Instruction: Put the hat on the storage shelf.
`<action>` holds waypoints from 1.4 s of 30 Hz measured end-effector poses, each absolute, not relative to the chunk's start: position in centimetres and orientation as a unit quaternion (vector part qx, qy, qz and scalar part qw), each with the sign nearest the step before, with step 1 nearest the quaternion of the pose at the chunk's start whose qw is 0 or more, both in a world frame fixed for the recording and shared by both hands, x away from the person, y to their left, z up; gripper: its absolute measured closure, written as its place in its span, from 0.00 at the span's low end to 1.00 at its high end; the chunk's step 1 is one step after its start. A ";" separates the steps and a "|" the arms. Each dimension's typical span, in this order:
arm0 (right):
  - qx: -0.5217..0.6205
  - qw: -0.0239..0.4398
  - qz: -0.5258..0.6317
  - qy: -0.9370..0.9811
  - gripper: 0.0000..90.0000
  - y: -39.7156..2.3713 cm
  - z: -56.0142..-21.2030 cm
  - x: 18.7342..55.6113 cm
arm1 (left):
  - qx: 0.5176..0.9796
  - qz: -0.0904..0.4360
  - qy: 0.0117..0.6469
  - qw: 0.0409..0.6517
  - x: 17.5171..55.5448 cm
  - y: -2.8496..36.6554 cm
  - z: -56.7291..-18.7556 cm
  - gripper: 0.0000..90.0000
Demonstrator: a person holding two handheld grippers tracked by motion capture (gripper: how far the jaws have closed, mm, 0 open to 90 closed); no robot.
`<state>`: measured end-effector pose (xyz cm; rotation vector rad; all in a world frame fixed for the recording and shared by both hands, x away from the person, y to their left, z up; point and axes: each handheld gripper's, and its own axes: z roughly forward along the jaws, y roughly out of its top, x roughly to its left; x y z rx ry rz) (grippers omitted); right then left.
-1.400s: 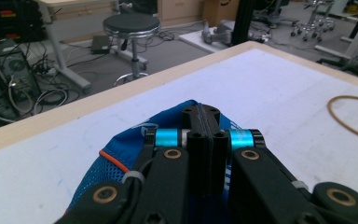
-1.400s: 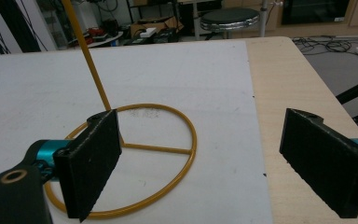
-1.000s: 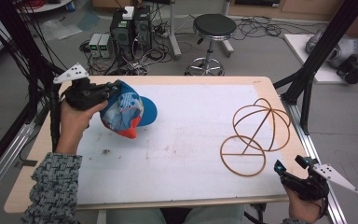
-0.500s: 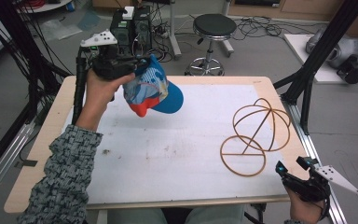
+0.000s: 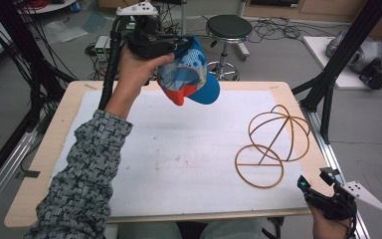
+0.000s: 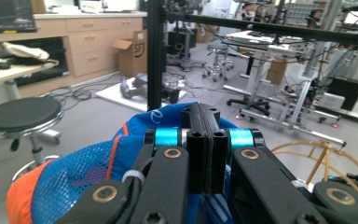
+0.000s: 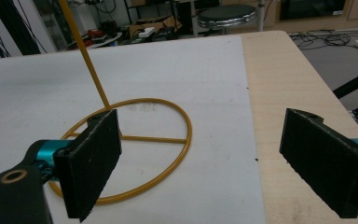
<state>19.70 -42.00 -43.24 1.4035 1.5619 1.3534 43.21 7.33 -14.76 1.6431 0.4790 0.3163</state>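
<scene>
As left hand-held gripper (image 5: 171, 47) rose, cap (image 5: 191, 74) lifted higher.

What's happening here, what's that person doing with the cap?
A person at a table works with a handheld gripper in each hand. The left gripper is clamped shut on a blue and orange cap, holding it in the air above the table's far edge. The right gripper rests open at the near right corner, beside a gold wire stand on the white mat.

Bright, even indoor light with soft shadows; all views slightly soft, without glare.
</scene>
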 end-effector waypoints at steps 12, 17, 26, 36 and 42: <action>0.532 0.313 0.515 0.595 0.13 -42.2 -43.4 19.8 | 0.732 0.115 0.178 0.647 43.7 0.3 -11.9 0.99; 0.529 0.310 0.514 0.600 0.13 -42.1 -43.4 19.9 | 0.727 0.104 0.172 0.657 43.8 -1.7 -11.8 0.99; 0.527 0.308 0.516 0.601 0.13 -42.1 -43.4 20.1 | 0.729 0.079 0.164 0.659 43.8 -5.2 -12.3 0.99; 0.527 0.306 0.515 0.602 0.13 -42.1 -43.5 20.2 | 0.720 0.058 0.151 0.675 43.2 -7.8 -11.3 0.99; 0.526 0.305 0.516 0.603 0.13 -42.2 -43.5 20.2 | 0.719 0.050 0.144 0.678 42.6 -8.9 -11.0 0.99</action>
